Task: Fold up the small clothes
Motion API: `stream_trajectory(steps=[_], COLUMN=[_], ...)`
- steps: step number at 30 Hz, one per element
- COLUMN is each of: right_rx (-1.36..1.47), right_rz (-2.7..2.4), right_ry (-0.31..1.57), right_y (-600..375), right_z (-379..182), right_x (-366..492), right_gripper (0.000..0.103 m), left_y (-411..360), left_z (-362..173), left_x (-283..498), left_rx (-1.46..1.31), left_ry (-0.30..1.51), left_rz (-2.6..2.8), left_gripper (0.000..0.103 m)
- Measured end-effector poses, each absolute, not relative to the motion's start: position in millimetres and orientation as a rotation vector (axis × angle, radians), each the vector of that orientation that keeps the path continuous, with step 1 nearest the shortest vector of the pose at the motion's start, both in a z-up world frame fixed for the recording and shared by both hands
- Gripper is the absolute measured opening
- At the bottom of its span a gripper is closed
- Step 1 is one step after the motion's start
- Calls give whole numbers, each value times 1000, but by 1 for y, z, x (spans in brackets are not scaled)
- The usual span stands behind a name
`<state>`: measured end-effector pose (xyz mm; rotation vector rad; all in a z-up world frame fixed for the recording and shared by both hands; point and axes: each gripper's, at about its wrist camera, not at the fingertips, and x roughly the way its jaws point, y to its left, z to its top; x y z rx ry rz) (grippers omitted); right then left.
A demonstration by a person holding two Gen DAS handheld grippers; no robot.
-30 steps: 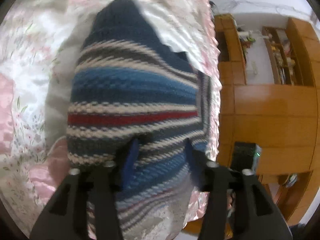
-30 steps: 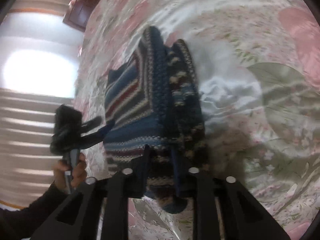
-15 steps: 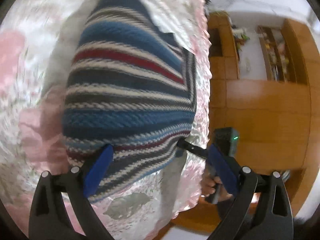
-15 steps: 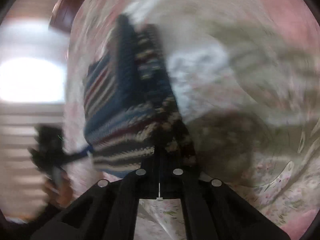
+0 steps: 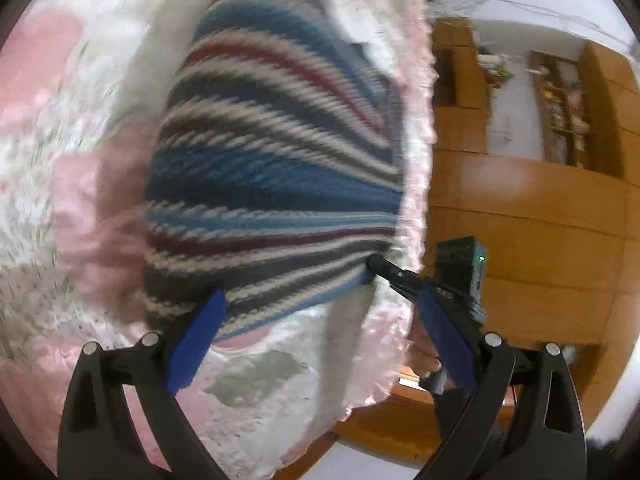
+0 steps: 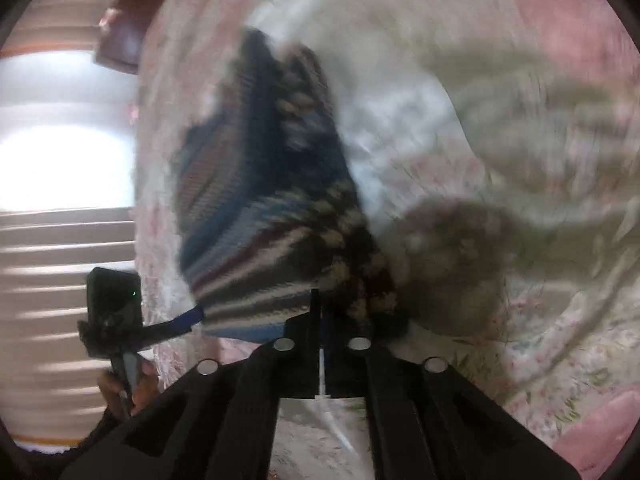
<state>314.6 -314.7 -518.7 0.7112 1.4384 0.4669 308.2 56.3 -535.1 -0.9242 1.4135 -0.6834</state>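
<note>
Knitted in blue, white and dark-red stripes, the small sweater (image 5: 276, 168) lies folded on the floral bedspread (image 5: 72, 128), close to the bed's fringed edge. The right tongs (image 6: 320, 312) are pinched shut on its near hem, which looks bunched and slightly lifted — blur hides the detail. The left tongs (image 5: 316, 328) stand spread wide at the near edge, gripping nothing. Judging by this, a fold is being finished or squared up. The next move likely calls for laying that hem flat and releasing it without dragging the knit — then smoothing.
</note>
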Motion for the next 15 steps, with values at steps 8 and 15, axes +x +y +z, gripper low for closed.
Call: stream_trajectory(steps=[8,15], right_rx=[714,697], right_rz=[586,547], right_ry=[1371,1409], right_y=[-281,-305], right_z=[-516,-527], right_x=[385,393], right_gripper=[28,5], left_y=[59,39], left_z=[-527,-559], left_x=[368,377], left_rx=[-482,-522], left_ry=[1419,1518], left_rz=[-413,-481], left_gripper=[97,97])
